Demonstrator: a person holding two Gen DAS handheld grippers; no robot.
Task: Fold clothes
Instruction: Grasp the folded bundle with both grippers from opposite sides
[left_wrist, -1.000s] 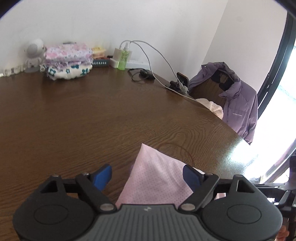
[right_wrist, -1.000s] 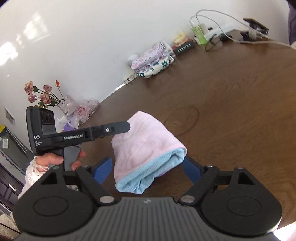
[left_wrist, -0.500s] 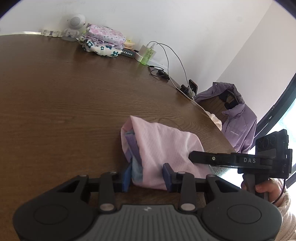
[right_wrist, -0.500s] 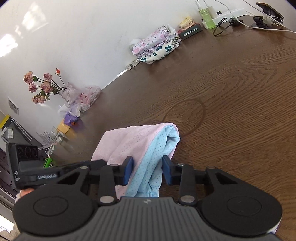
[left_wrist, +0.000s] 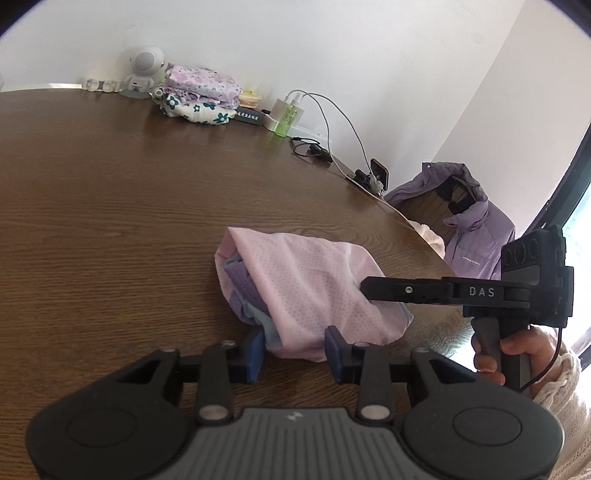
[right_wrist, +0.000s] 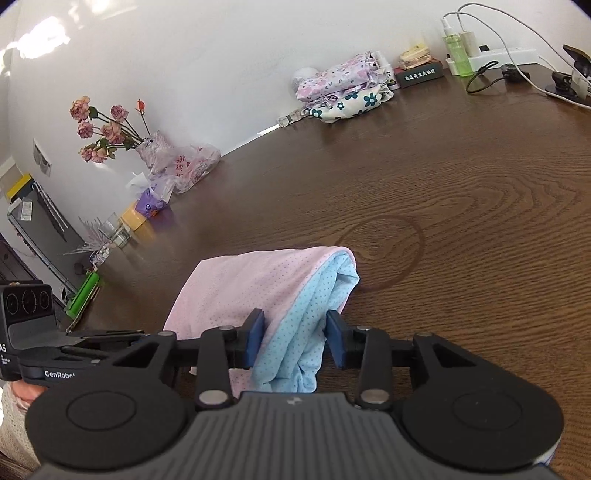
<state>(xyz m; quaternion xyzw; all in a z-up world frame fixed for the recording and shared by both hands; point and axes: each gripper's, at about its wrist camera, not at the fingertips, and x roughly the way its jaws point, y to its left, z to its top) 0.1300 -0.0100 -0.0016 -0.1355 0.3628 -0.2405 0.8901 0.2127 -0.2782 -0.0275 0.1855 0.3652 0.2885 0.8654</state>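
A folded bundle of pink, blue and purple dotted cloth (left_wrist: 314, 284) lies on the brown wooden table (left_wrist: 110, 221). My left gripper (left_wrist: 294, 350) straddles its near end; the jaws are opening and the cloth sits loosely between the blue pads. The right gripper's finger (left_wrist: 365, 288) rests on the bundle's far side, held by a hand. In the right wrist view the bundle (right_wrist: 251, 288) shows a light blue edge. My right gripper (right_wrist: 294, 338) has that edge between its pads, its jaws opening too. The left gripper's body (right_wrist: 92, 339) shows at the lower left.
A stack of folded floral clothes (left_wrist: 199, 92) sits at the table's far edge by a white speaker (left_wrist: 146, 66), a green bottle (left_wrist: 286, 118), cables and a phone (left_wrist: 378, 173). A purple jacket (left_wrist: 469, 229) hangs on a chair. Dried flowers (right_wrist: 107, 129) and a plastic bag (right_wrist: 188, 166) stand at the left.
Both grippers went from wide open to pinching the bundle's two ends, and now their pads stand a little wider. The left gripper swung around to the bundle's end.
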